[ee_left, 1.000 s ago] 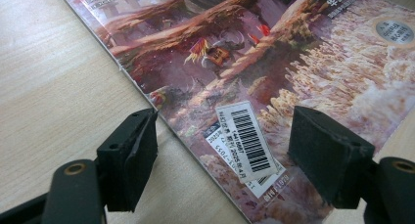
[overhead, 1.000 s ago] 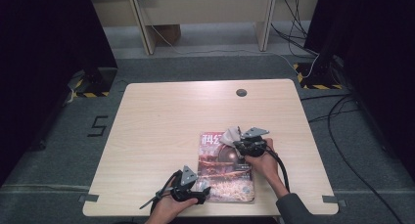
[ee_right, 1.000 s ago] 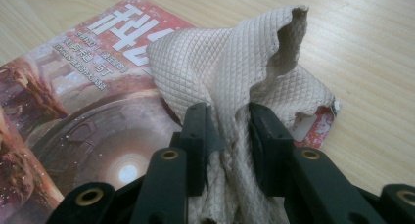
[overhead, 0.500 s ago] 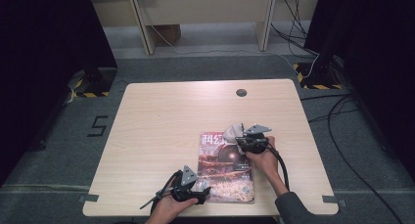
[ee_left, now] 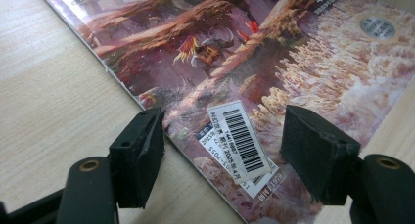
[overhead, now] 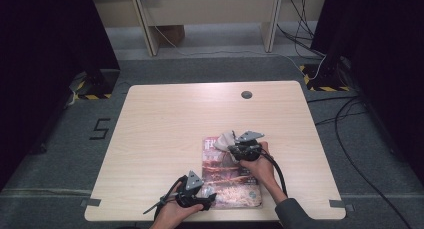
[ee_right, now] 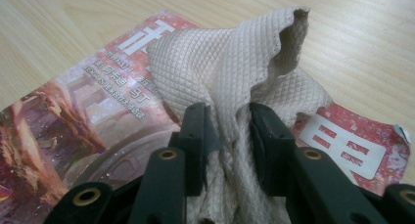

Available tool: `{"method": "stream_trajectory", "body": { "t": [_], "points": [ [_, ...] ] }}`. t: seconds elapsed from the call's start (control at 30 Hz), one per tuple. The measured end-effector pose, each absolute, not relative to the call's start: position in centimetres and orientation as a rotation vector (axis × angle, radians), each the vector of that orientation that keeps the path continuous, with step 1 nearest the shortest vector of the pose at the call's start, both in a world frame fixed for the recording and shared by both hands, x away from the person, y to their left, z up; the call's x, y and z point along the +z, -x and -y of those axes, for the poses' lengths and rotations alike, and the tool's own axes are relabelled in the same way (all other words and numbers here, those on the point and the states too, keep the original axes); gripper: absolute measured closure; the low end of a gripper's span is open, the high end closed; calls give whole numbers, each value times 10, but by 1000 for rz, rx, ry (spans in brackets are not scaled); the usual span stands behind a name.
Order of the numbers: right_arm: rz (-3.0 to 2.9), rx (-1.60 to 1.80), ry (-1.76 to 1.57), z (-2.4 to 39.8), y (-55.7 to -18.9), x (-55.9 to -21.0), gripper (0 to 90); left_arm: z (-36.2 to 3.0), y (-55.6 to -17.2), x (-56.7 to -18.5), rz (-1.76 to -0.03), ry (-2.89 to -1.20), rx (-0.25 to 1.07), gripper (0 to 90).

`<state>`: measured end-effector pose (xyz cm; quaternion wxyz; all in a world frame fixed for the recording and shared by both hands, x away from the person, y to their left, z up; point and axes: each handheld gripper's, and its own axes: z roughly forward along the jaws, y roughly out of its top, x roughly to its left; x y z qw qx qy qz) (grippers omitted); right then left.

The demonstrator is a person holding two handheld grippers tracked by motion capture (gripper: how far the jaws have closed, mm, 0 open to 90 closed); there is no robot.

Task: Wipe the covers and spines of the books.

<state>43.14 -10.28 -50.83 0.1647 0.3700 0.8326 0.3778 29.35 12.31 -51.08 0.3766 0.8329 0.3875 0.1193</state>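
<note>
Magazine (overhead: 231, 174) flat on table (overhead: 165, 124), near the front edge, long axis running front to back, title end pointing away from the person. Right gripper (overhead: 231, 145) over that title end, pinching a bunched cloth (ee_right: 235, 67). Left gripper (ee_left: 222, 150) at the magazine's near corner, spread, just been closing, straddling the barcode label (ee_left: 238, 141), pads not pressing.

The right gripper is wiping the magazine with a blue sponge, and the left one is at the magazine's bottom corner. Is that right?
Not quite. The right gripper holds a beige quilted cloth, not a blue sponge; the right gripper view shows it pinched between the jaws over the magazine. The rest stands: the left gripper sits at the magazine's bottom corner, jaws open.
</note>
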Motion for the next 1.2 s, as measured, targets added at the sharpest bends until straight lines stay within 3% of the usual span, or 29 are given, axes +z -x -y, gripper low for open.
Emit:
{"method": "stream_trajectory", "body": {
  "t": [0.53, 1.2],
  "points": [
    [-2429, 1063, -976, 73, -433, -507, 698, -123, -295, -512, -998, -2133, 334, 241],
    [-2496, 1043, -930, 42, -442, -504, 699, -123, -296, -512, -995, -2138, 339, 225]
  ]
}}
